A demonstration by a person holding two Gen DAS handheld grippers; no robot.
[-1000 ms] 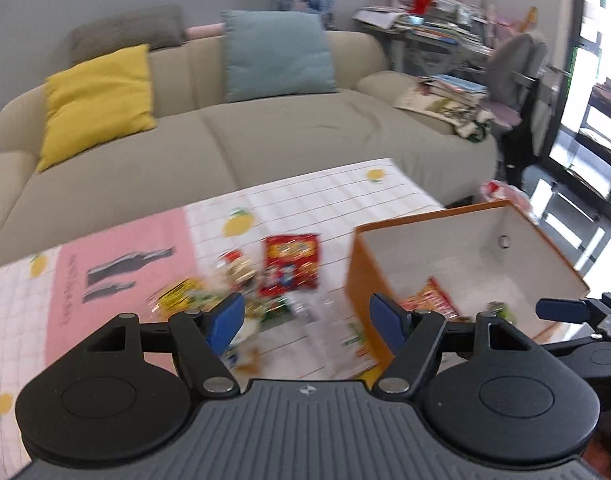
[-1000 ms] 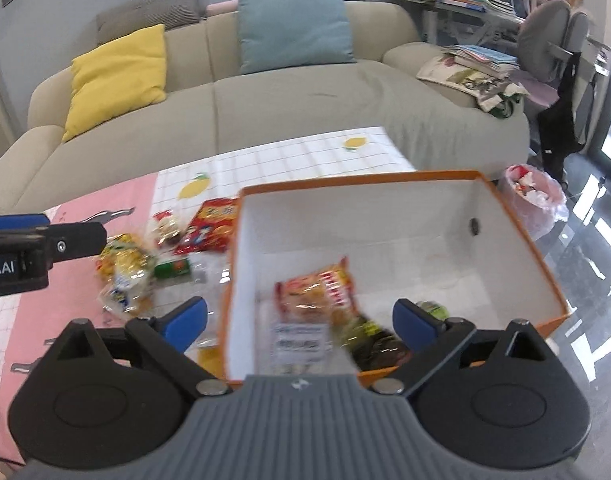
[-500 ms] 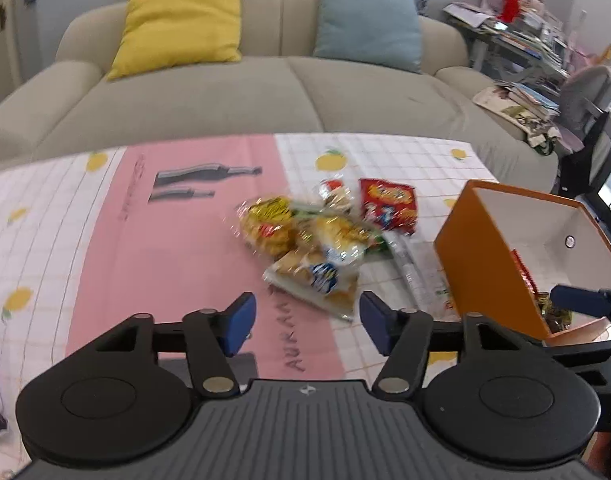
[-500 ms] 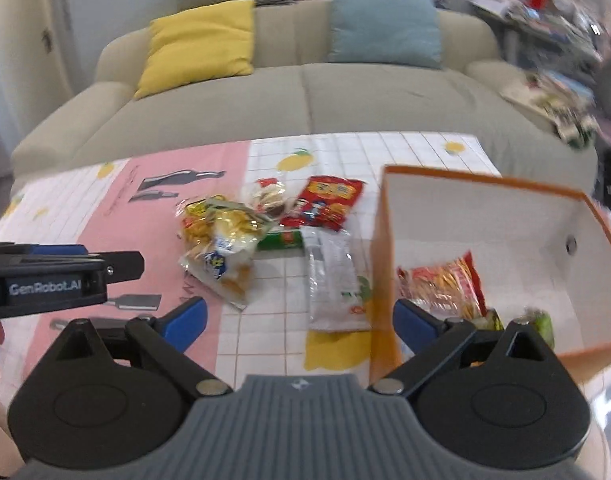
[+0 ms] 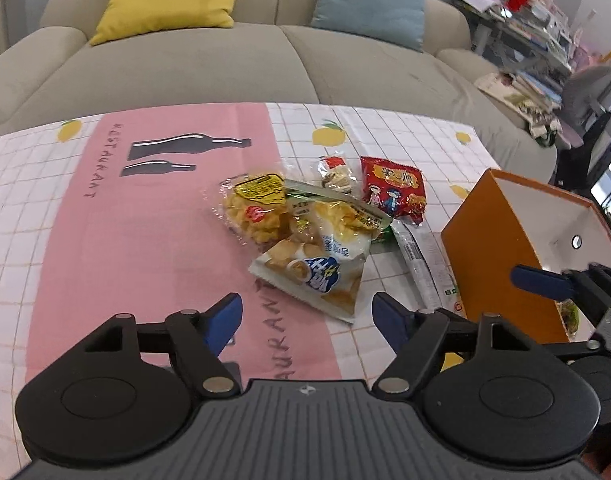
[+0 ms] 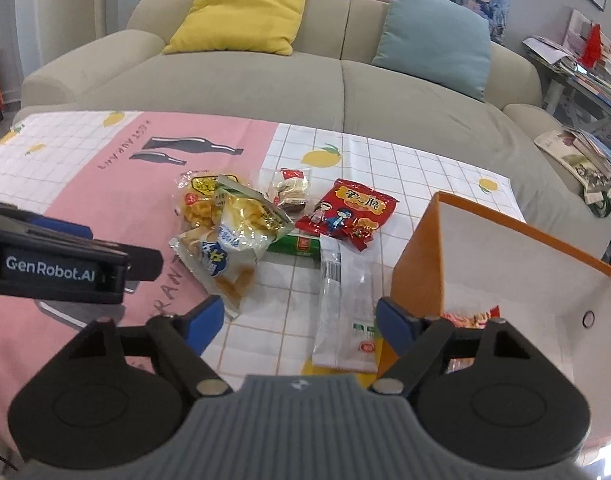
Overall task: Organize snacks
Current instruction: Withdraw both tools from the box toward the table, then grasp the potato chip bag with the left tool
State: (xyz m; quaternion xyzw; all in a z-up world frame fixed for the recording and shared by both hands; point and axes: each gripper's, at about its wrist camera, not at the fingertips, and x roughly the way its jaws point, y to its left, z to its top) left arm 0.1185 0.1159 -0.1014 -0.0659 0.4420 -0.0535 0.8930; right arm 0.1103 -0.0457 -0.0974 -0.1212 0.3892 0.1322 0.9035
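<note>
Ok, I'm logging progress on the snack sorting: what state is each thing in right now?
Orange cardboard box: open, some packets inside.
Red snack packet: sealed, flat on cloth.
Clear long wrapper: flat beside box.
Left tool: opening, empty.
Right tool: closing, empty.

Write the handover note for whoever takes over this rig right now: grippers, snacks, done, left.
Left gripper: empty, jaws opening, above the white-and-blue chip bag.
Right gripper: empty, jaws closing, over the clear long packet.
Orange cardboard box stands right of the pile.
Done: a red packet lies in the box.
Left: red cartoon bag, yellow snack bag, green packet, small wrapped snack.
</note>
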